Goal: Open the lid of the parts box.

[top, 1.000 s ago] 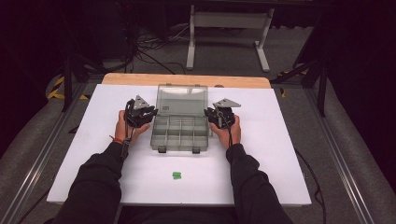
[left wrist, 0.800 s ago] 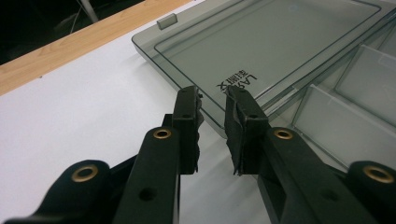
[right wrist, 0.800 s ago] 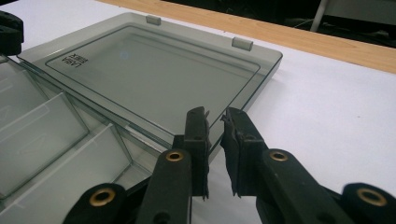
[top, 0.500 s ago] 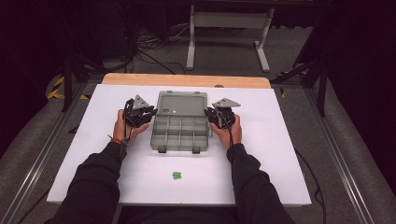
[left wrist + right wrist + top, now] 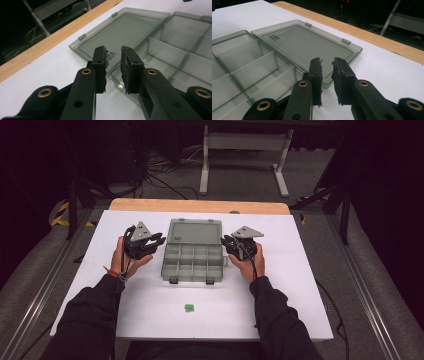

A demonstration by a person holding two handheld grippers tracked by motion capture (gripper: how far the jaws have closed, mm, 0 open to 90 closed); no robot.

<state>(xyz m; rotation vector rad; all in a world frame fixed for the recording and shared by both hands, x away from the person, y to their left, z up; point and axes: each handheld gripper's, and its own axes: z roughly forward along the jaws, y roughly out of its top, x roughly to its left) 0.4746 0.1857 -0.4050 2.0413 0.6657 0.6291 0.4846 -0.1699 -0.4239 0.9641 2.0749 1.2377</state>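
A smoky clear compartment box point(image 5: 192, 262) lies open in the middle of the white table, its lid point(image 5: 195, 231) folded flat toward the far edge. The compartments look empty. My left gripper point(image 5: 159, 241) hovers at the box's left side, its jaws a narrow gap apart with nothing between them; in the left gripper view it point(image 5: 113, 50) points over the lid point(image 5: 125, 30) and the tray corner point(image 5: 180, 50). My right gripper point(image 5: 226, 243) hovers at the right side, likewise slightly parted and empty point(image 5: 327, 61), above the lid's corner point(image 5: 307, 42). A small green piece point(image 5: 189, 307) lies near the front.
The white tabletop point(image 5: 300, 285) has a wooden strip point(image 5: 200, 206) along its far edge. Behind it a metal stand point(image 5: 245, 150) and cables sit on the floor. Metal rails run along both sides of the table.
Both grippers have lifted slightly, and the left one has drawn a little away from the box's side. The box and the green piece have stayed put.
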